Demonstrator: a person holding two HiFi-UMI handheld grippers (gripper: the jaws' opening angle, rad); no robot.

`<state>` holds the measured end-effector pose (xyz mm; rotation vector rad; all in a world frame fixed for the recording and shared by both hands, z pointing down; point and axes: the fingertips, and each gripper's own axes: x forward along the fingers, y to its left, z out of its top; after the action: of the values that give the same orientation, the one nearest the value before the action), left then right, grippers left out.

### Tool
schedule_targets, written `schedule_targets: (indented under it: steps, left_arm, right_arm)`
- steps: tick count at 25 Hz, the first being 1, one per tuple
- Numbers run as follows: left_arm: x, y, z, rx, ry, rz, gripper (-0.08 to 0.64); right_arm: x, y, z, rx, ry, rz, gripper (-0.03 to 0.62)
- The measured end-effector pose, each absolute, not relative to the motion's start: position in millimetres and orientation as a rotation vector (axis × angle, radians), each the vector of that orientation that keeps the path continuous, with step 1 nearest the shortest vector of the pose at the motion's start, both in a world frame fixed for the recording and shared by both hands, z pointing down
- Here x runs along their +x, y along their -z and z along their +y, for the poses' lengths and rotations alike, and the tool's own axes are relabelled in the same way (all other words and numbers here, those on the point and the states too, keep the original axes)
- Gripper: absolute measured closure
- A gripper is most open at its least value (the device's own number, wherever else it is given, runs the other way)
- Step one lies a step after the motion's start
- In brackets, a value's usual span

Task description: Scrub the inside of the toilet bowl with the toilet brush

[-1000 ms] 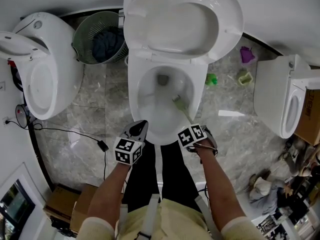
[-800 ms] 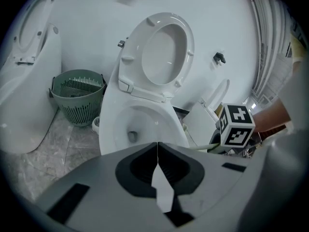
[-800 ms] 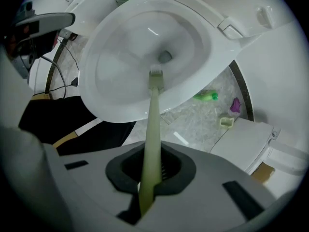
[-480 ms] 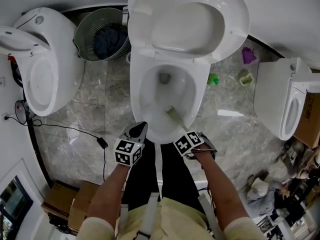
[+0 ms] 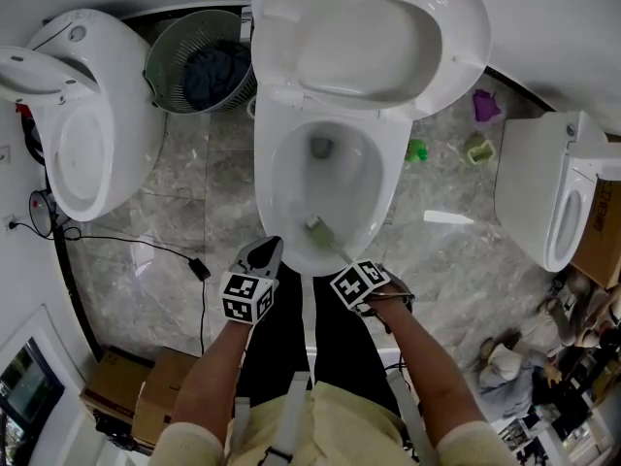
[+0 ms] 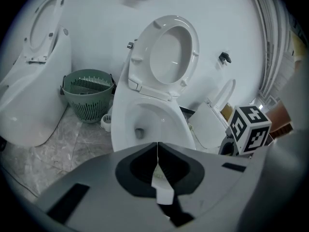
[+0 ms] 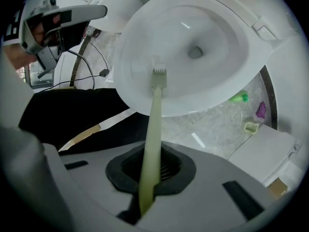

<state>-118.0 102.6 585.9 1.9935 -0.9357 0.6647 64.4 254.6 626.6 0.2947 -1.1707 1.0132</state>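
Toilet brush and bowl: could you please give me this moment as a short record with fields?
Right gripper: shut on the toilet brush handle
Brush head: on the near inner wall of the toilet bowl, short of the drain
Left gripper: shut, empty, held by the bowl's front rim
Seat and lid: raised
Beside the bowl: green basket with dark cloth inside

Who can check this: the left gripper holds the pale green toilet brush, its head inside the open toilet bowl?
Wrong gripper. The right gripper holds the pale green toilet brush, its head inside the open toilet bowl; the right gripper view shows it.
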Motion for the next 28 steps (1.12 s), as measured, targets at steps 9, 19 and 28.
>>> schedule_targets:
  steps: [9,19,28]
  left_arm:
    - [-131,-586,103,1.962,-0.655,-0.997,0.549]
    - [-135,-584,107,1.962,-0.654,-1.003,0.548]
    - [-132,-583,102,1.989,-0.651,-0.995,0.548]
  right_arm:
    - [24,-627,247,0.286,-1.093,-1.249,0.566]
    - [-9,-634,209,0.371,-1.183,-1.324,0.566]
    - [-23,-640,161,0.439,-1.198,-1.388,0.565]
